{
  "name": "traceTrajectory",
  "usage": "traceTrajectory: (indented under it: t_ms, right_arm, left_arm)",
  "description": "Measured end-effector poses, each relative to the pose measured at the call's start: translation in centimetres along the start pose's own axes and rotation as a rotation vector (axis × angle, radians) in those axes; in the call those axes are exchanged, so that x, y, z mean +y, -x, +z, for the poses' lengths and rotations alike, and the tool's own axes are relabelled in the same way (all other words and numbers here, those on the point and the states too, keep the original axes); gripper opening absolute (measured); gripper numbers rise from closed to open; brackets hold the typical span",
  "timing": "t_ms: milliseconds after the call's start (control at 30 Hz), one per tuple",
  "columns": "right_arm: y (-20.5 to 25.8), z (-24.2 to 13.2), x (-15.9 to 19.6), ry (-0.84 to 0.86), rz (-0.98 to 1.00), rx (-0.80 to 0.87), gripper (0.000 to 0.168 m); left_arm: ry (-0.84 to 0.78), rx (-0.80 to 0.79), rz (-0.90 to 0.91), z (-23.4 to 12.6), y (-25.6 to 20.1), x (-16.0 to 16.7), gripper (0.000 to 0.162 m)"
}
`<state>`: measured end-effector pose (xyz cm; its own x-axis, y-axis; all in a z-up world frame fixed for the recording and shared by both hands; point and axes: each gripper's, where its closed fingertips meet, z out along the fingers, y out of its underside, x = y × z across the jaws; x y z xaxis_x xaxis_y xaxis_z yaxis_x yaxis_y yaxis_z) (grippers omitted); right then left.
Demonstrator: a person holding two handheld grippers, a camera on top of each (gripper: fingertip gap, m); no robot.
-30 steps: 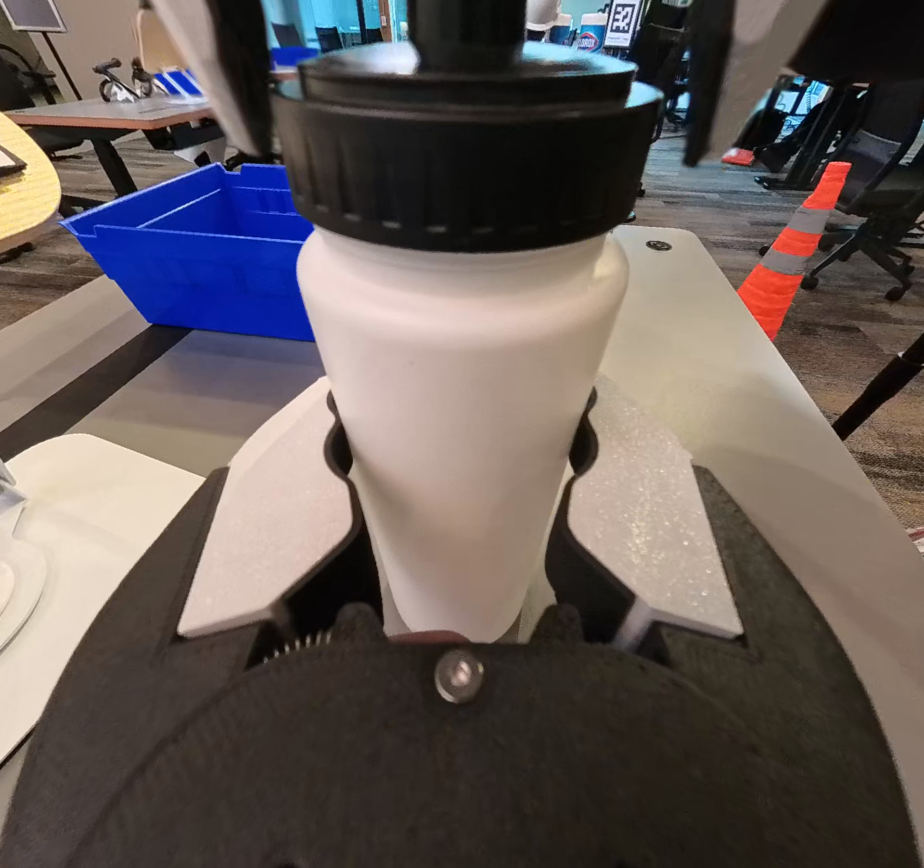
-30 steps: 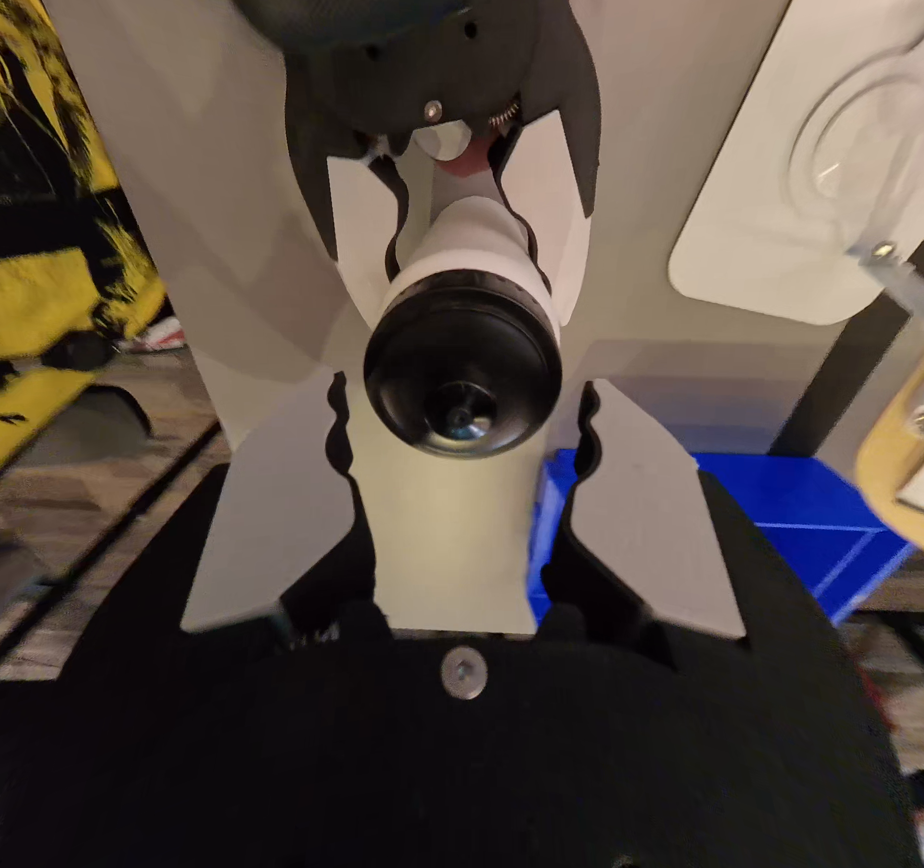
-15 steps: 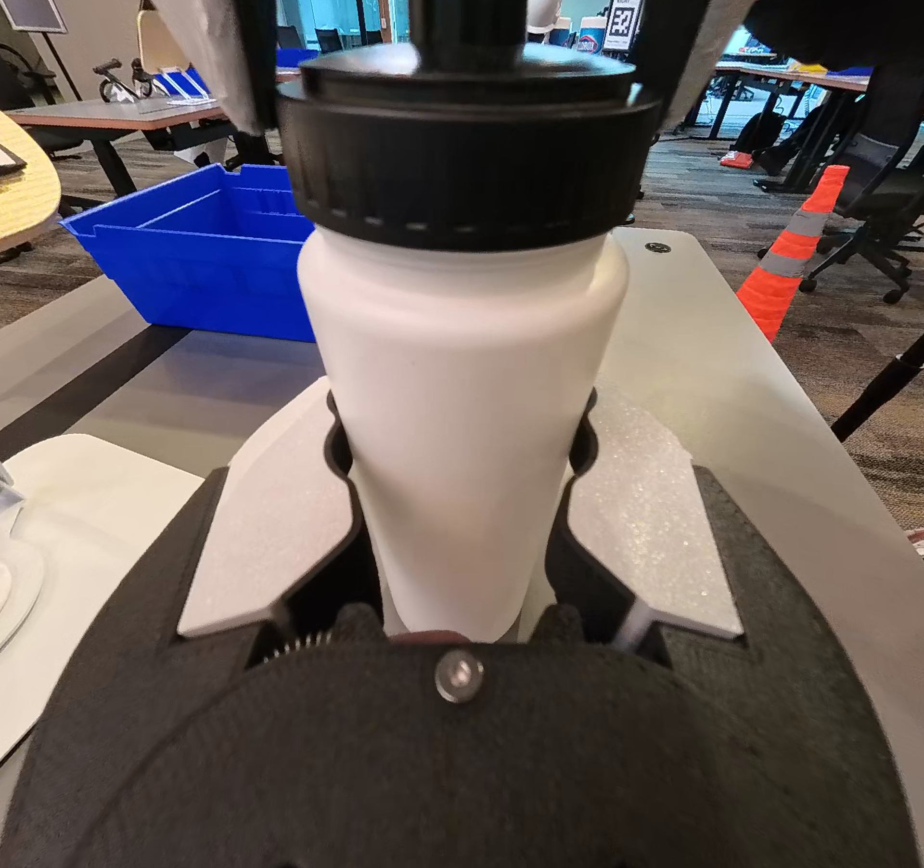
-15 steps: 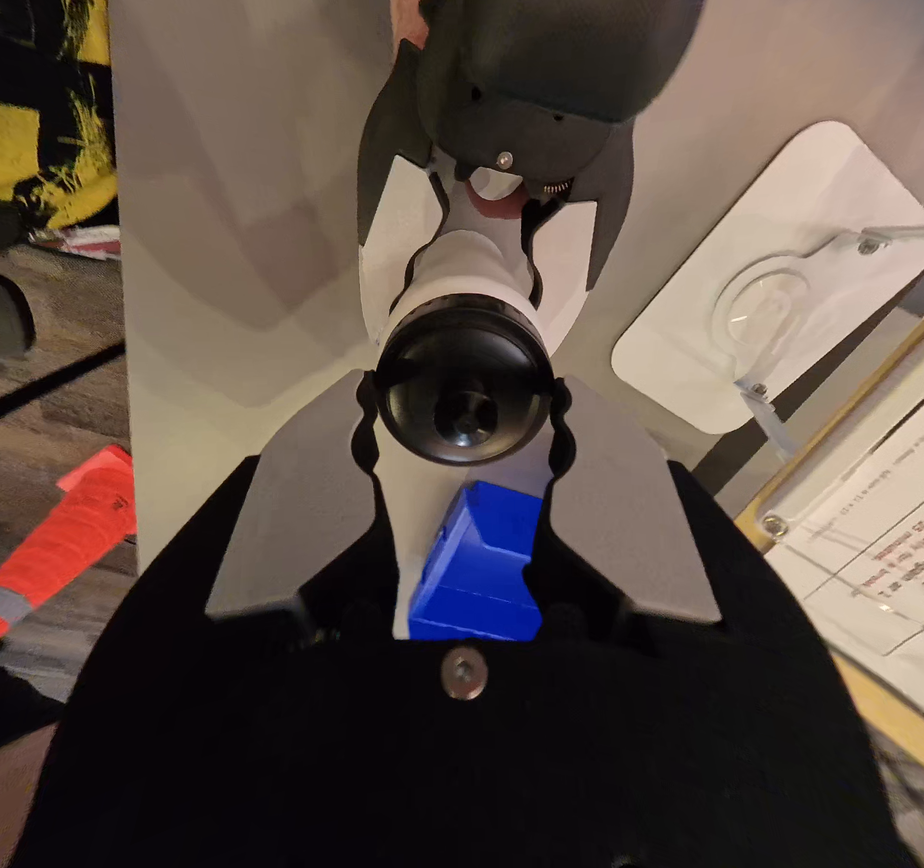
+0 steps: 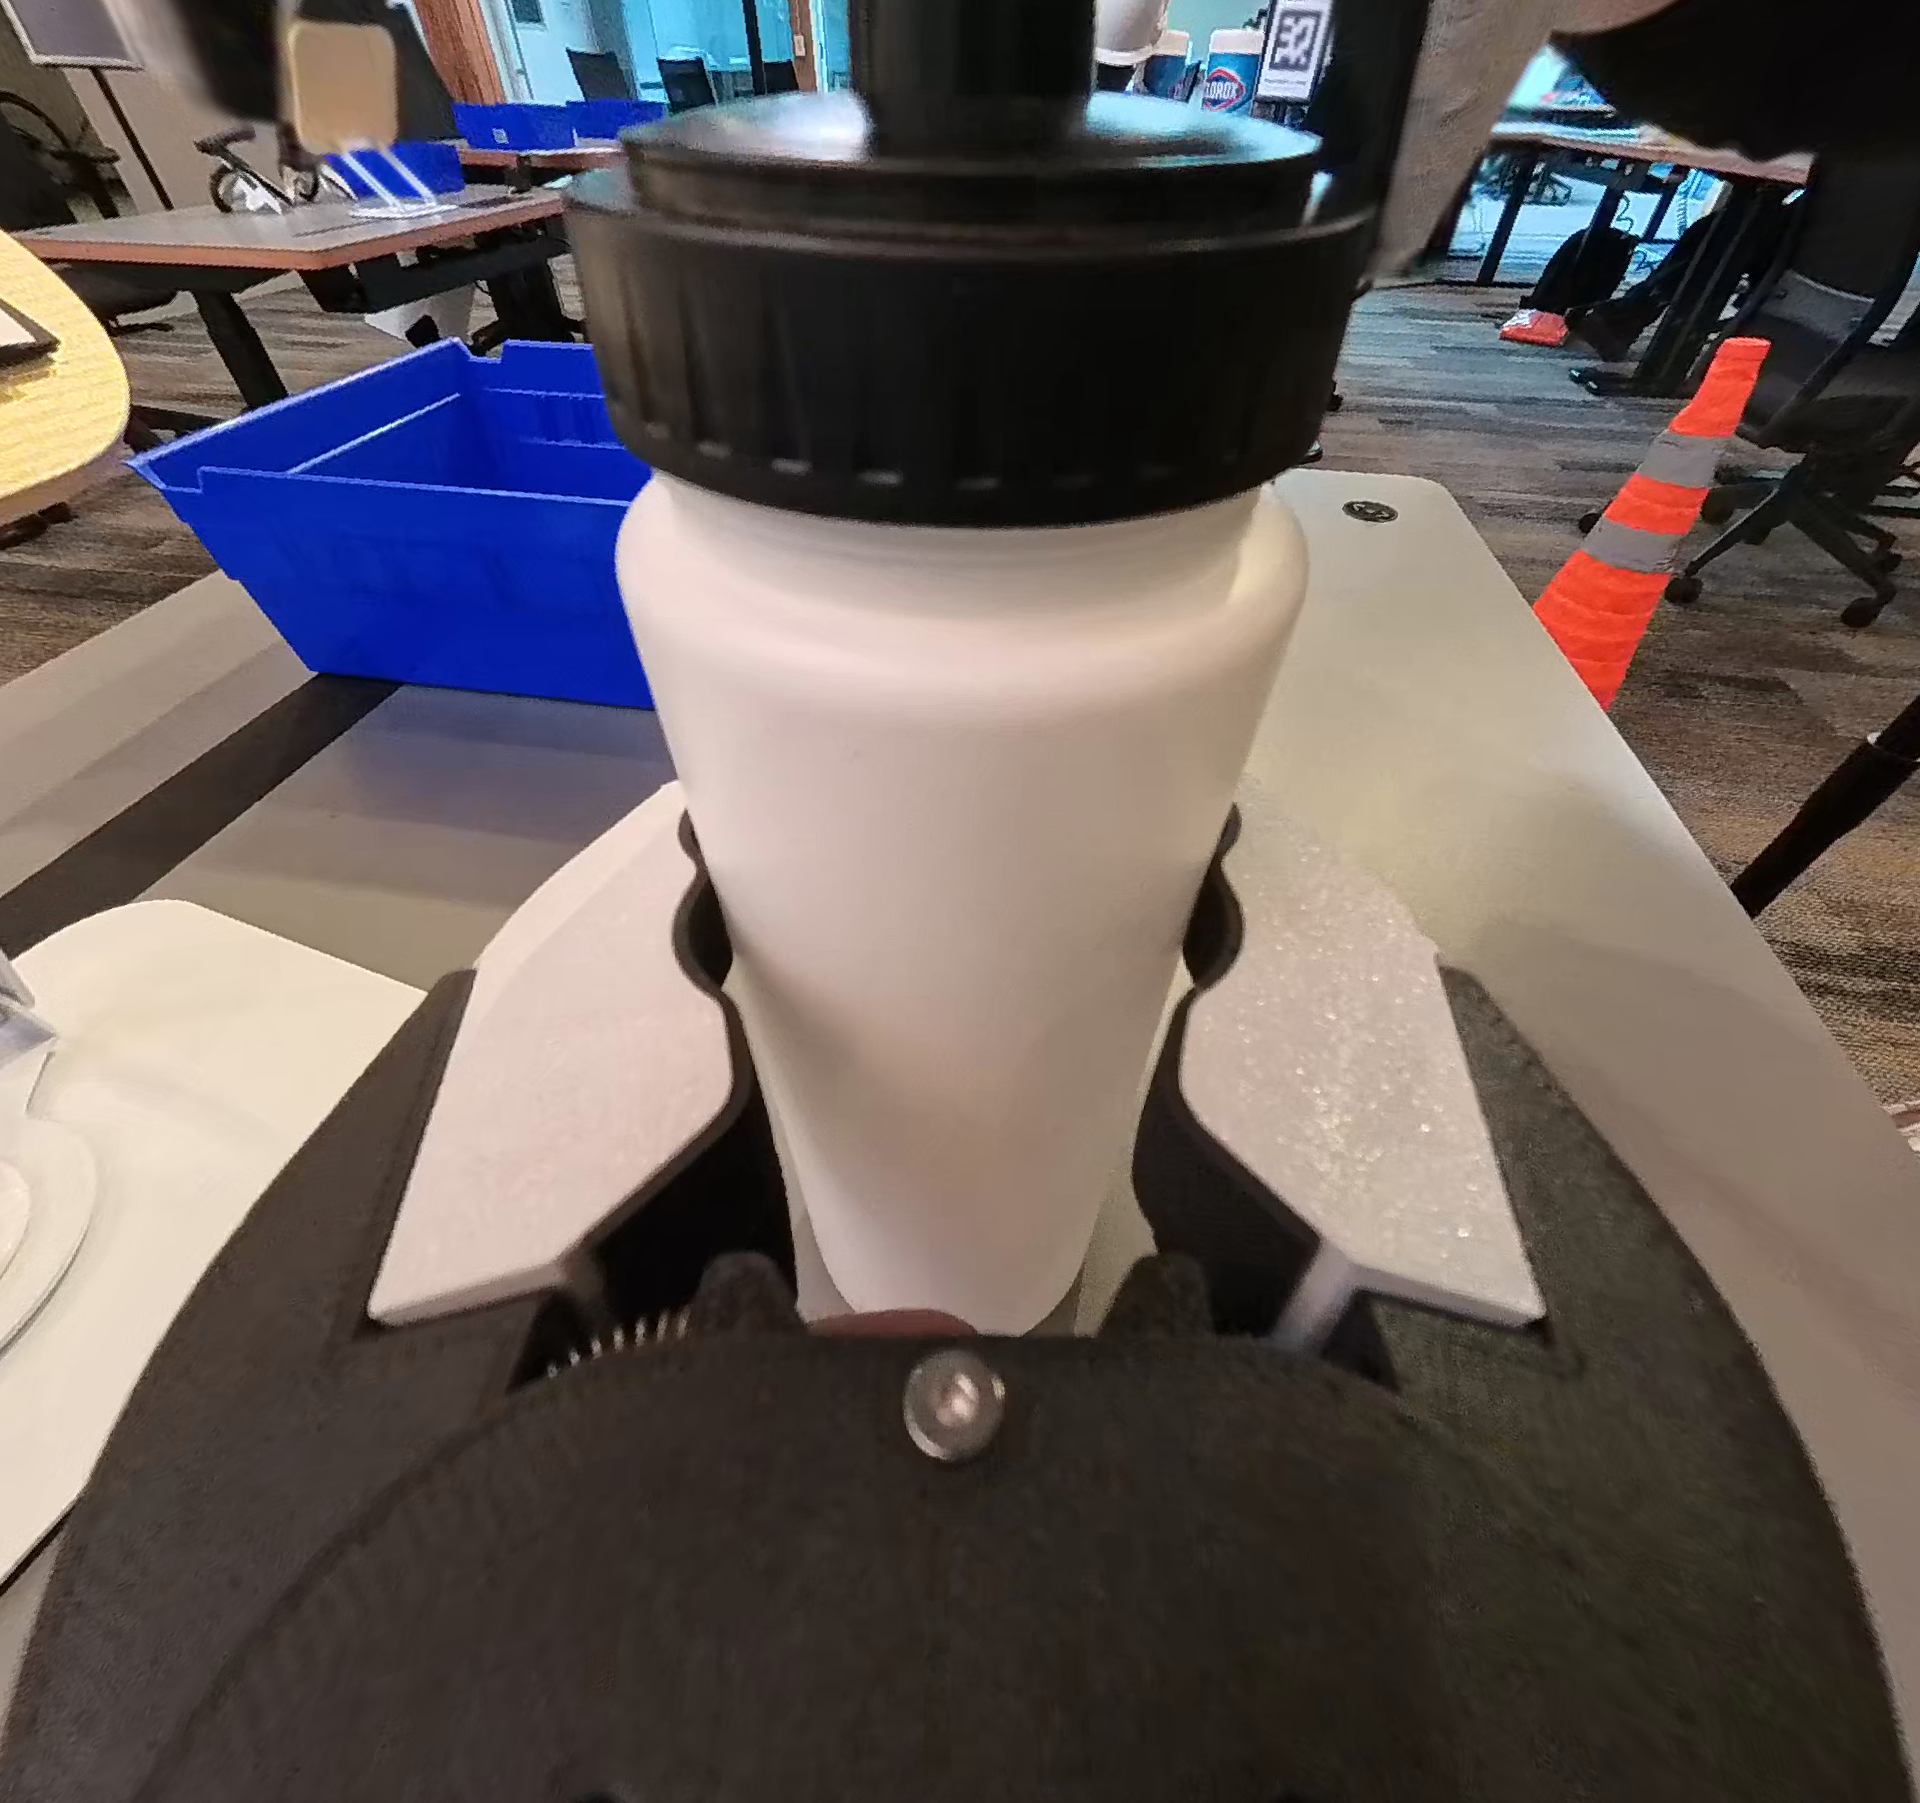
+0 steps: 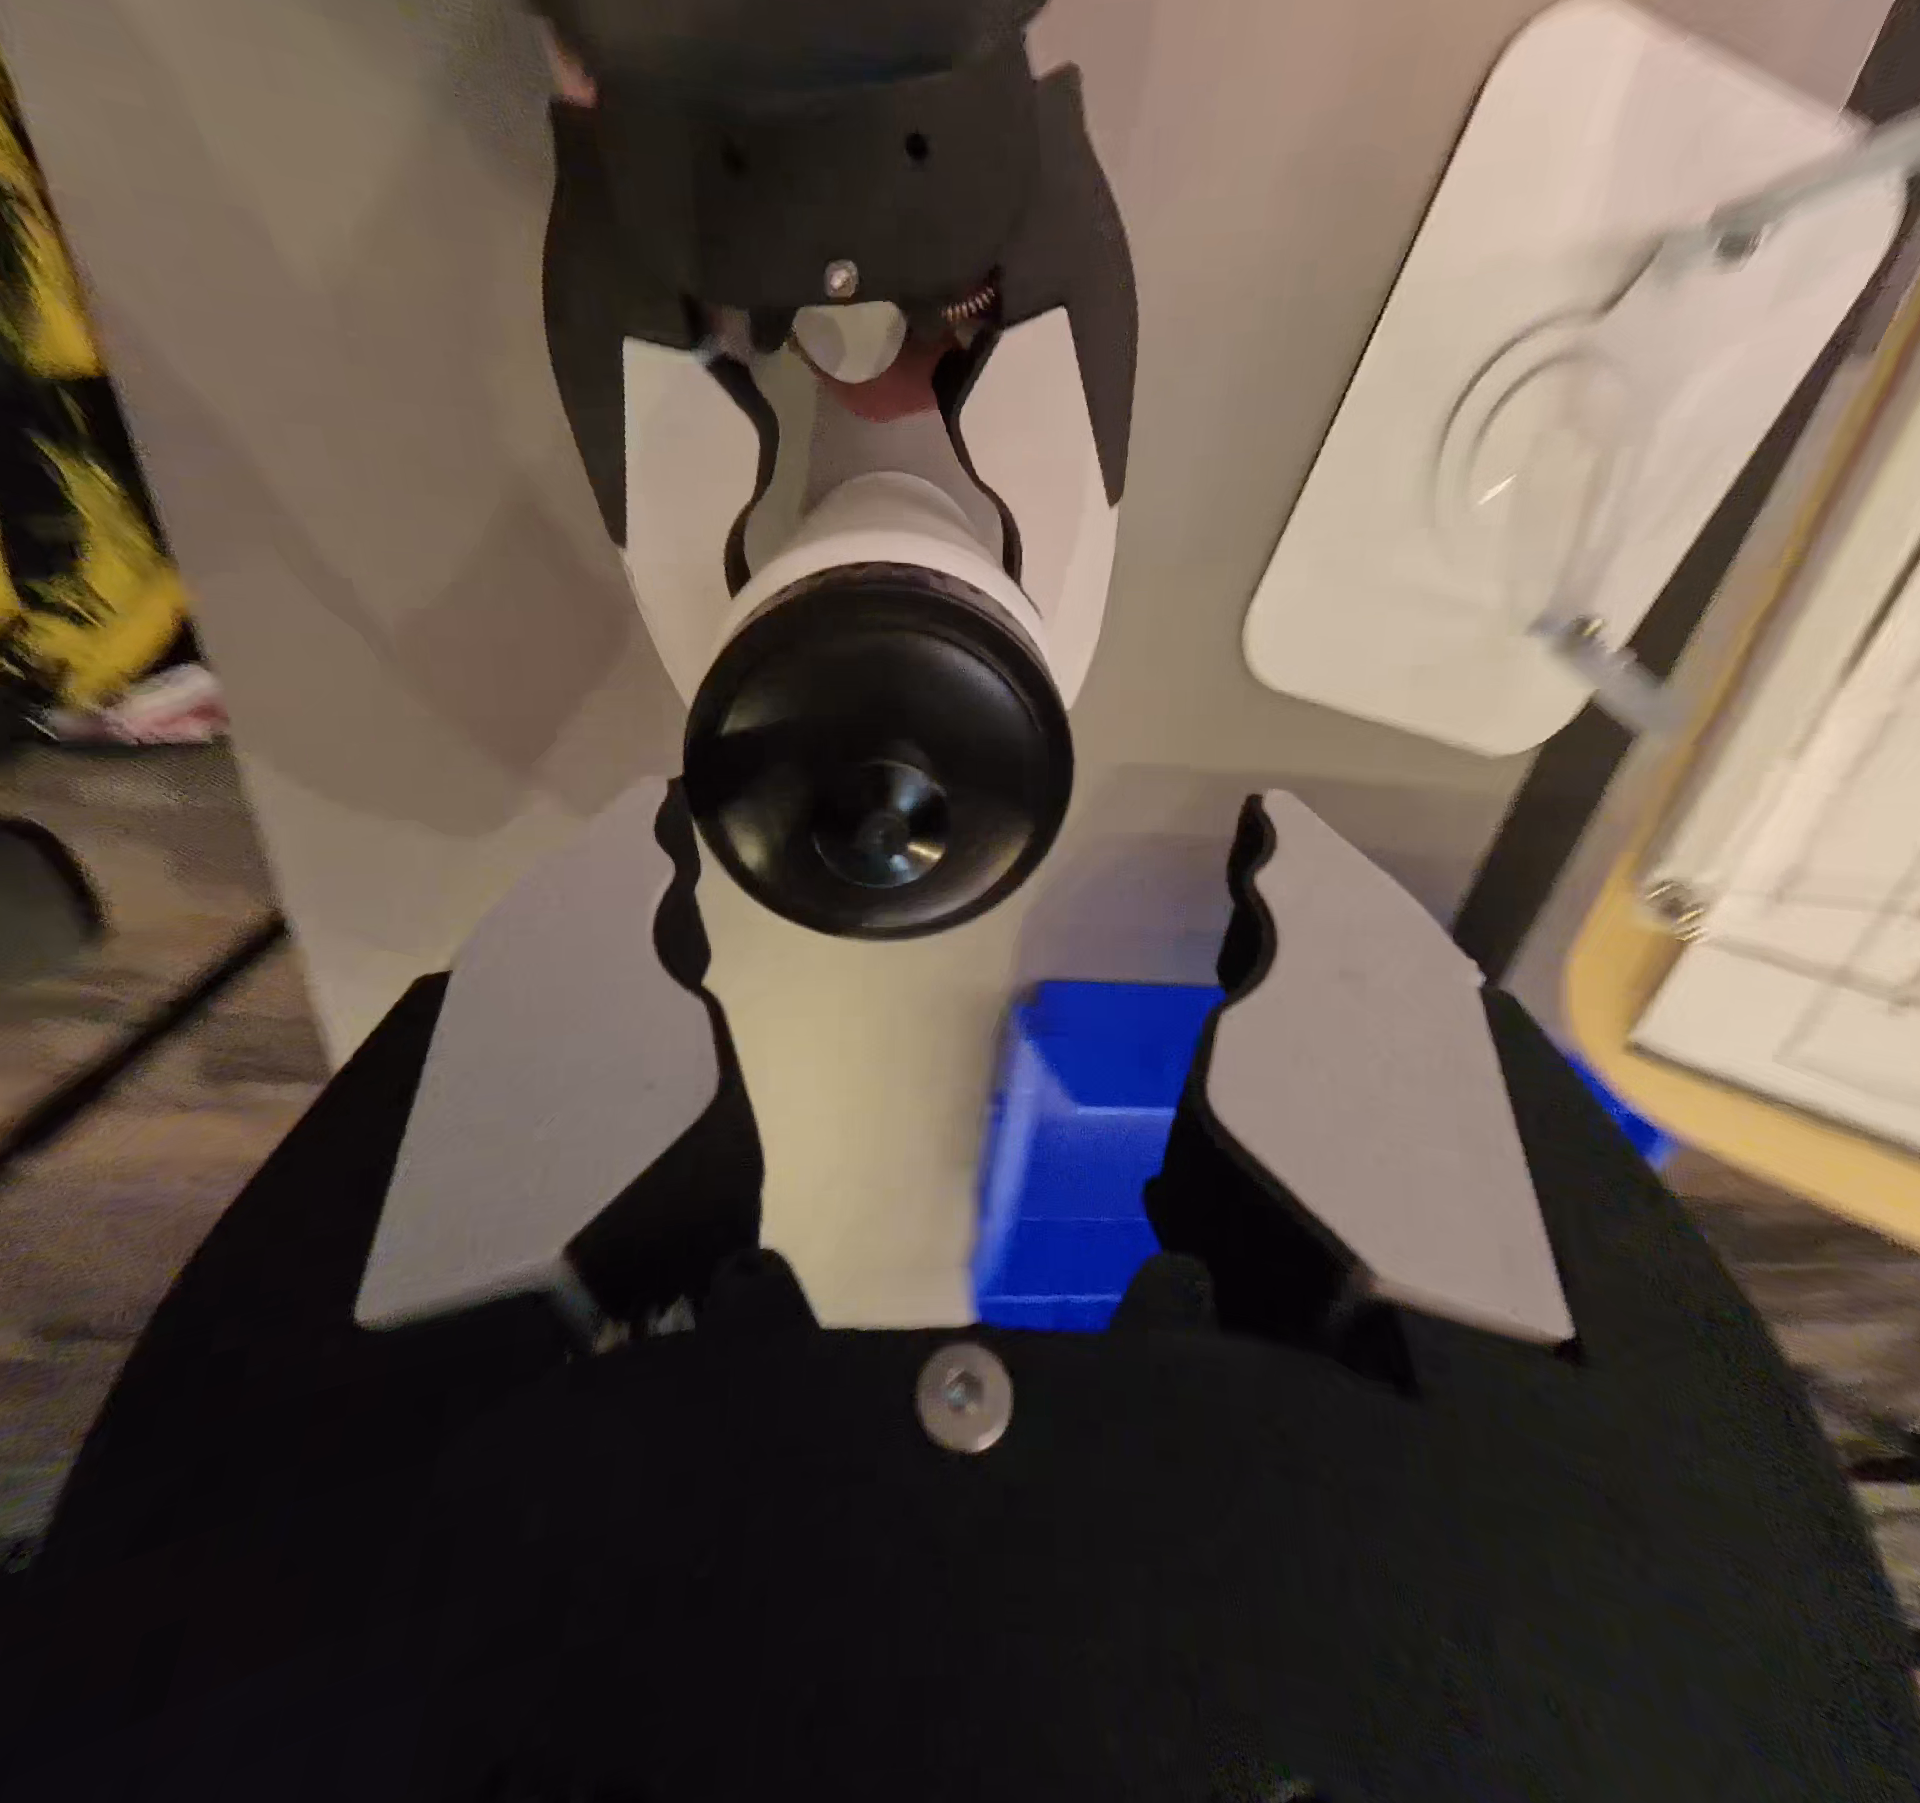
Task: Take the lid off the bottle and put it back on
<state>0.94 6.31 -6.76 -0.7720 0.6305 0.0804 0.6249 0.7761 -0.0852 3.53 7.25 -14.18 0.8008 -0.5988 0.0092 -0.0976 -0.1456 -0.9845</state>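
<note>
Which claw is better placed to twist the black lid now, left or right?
Right. The right claw is open above the black lid, one finger beside its rim. The left claw is shut on the white bottle, steadying it.

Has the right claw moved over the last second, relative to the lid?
Yes. Against the lid, the right claw has spread open: its fingers hugged the rim half a second ago, now one stands clear.
</note>
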Motion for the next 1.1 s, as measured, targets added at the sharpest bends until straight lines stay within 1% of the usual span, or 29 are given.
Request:
traceTrajectory:
  t_ms: [33,133,200,267,333,433,467,533,567,633,700,733,767,800,867,933,1000,1100]
  right_arm:
    - [0.0,-0.1,-0.2,-0.004,-0.078,0.004,0.098]
    - [0.5,-0.1,-0.6,-0.002,-0.227,-0.035,0.087]
    - [1.3,0.0,-0.7,0.012,-0.293,-0.081,0.072]
    - [1.5,0.0,-0.7,0.028,-0.295,-0.09,0.068]
    - [1.5,0.0,-0.6,0.032,-0.25,-0.091,0.068]
    - [1.5,0.1,-0.6,0.022,-0.093,-0.096,0.068]
    - [1.5,0.1,-0.6,0.018,-0.024,-0.09,0.068]
    - [1.5,0.1,-0.6,0.009,0.187,-0.083,0.068]
    - [1.5,0.1,-0.6,0.001,0.247,-0.07,0.068]
    - [1.5,0.1,-0.7,-0.012,0.284,-0.059,0.069]
    - [1.5,0.2,-0.4,0.024,0.183,-0.053,0.071]
    - [1.2,0.4,0.0,0.056,0.119,-0.034,0.089]
    - [0.9,0.4,0.1,0.071,0.046,-0.016,0.096]
    - [0.7,0.4,-0.1,0.063,-0.039,-0.007,0.096]
    - [0.8,0.2,-0.4,0.051,-0.169,-0.024,0.09]
    - [1.0,0.1,-0.5,0.047,-0.272,-0.057,0.079]
    - [1.5,0.4,-0.3,0.064,-0.329,-0.105,0.071]
    - [1.6,0.7,-0.3,0.081,-0.345,-0.114,0.072]
  left_arm:
    - [0.0,0.001,0.0,0.0,0.0,0.0,0.087]
    - [-0.001,0.001,-0.001,0.0,0.0,0.0,0.087]
    - [-0.001,0.001,-0.001,0.0,0.0,0.0,0.087]
    - [-0.002,0.002,-0.001,0.0,0.0,0.0,0.087]
    - [-0.002,0.002,-0.001,0.0,0.0,0.0,0.087]
    - [-0.001,0.002,-0.003,0.0,0.0,0.0,0.087]
    - [-0.001,0.001,-0.003,0.1,0.0,0.0,0.087]
    - [0.0,0.001,-0.003,0.1,0.0,0.0,0.087]
    - [0.0,0.001,-0.001,0.0,0.0,0.0,0.087]
    - [0.0,0.0,-0.001,0.0,0.0,0.0,0.087]
    - [0.001,0.0,0.001,0.0,0.0,0.0,0.087]
    - [-0.001,0.0,0.001,0.0,0.0,0.0,0.087]
    - [-0.001,0.0,0.001,0.0,0.0,0.0,0.087]
    - [0.0,0.0,0.001,0.0,0.0,0.0,0.087]
    - [-0.002,0.001,0.0,0.0,0.0,0.0,0.087]
    - [-0.002,0.002,0.0,0.0,0.0,0.0,0.087]
    - [-0.002,0.003,-0.001,0.0,0.0,0.0,0.087]
    - [-0.004,0.002,-0.001,0.0,0.0,0.0,0.087]
